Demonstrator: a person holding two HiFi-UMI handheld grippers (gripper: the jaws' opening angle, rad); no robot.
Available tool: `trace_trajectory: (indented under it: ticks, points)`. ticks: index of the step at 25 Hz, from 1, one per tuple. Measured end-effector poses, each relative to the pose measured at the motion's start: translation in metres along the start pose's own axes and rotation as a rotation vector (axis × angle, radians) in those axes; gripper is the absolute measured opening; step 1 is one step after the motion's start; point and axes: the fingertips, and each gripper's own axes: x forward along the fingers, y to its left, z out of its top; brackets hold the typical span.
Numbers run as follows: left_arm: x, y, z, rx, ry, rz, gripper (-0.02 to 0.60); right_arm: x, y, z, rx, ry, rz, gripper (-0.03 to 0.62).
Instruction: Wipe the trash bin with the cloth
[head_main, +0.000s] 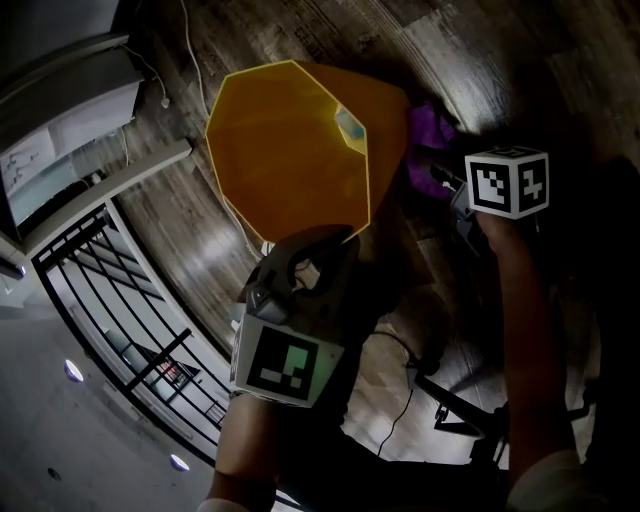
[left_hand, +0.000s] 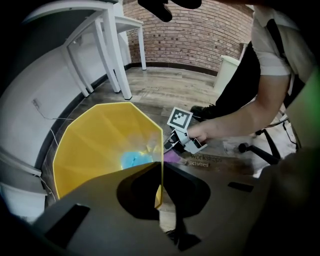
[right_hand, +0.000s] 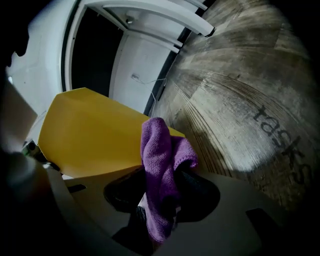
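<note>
The yellow trash bin (head_main: 290, 150) lies tilted on the wooden floor, its mouth facing me. My left gripper (head_main: 318, 240) is shut on the near edge of its rim (left_hand: 161, 150), and the thin wall runs between the jaws. Something light blue (left_hand: 131, 160) shows deep inside the bin. My right gripper (head_main: 447, 187) is to the right of the bin, shut on a purple cloth (right_hand: 159, 165) that bunches up out of its jaws. The cloth (head_main: 430, 132) hangs close to the bin's outer wall (right_hand: 85, 135); whether it touches I cannot tell.
A black metal rack (head_main: 130, 320) stands at the left, with white furniture (head_main: 70, 120) behind it. White table legs (left_hand: 112, 50) and a brick wall (left_hand: 200, 30) are beyond the bin. A chair base (left_hand: 260, 152) and a cable (head_main: 400, 405) lie by my feet.
</note>
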Motion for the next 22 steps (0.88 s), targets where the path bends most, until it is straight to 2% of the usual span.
trace_trajectory:
  ticks: [6, 14, 18, 22]
  points:
    - [-0.001, -0.016, -0.002, -0.022, -0.029, -0.056, 0.012, -0.002, -0.027, -0.011, -0.013, 0.029, -0.153, 0.167]
    - [-0.003, -0.019, -0.004, -0.041, -0.024, -0.075, 0.013, 0.002, -0.043, -0.012, -0.028, 0.043, -0.294, 0.167]
    - [-0.005, -0.018, -0.006, -0.045, -0.022, -0.075, 0.014, 0.006, -0.049, -0.012, -0.009, 0.046, -0.333, 0.167]
    - [-0.006, -0.016, -0.005, -0.012, 0.002, -0.084, 0.014, 0.009, -0.054, -0.014, -0.007, 0.052, -0.355, 0.167]
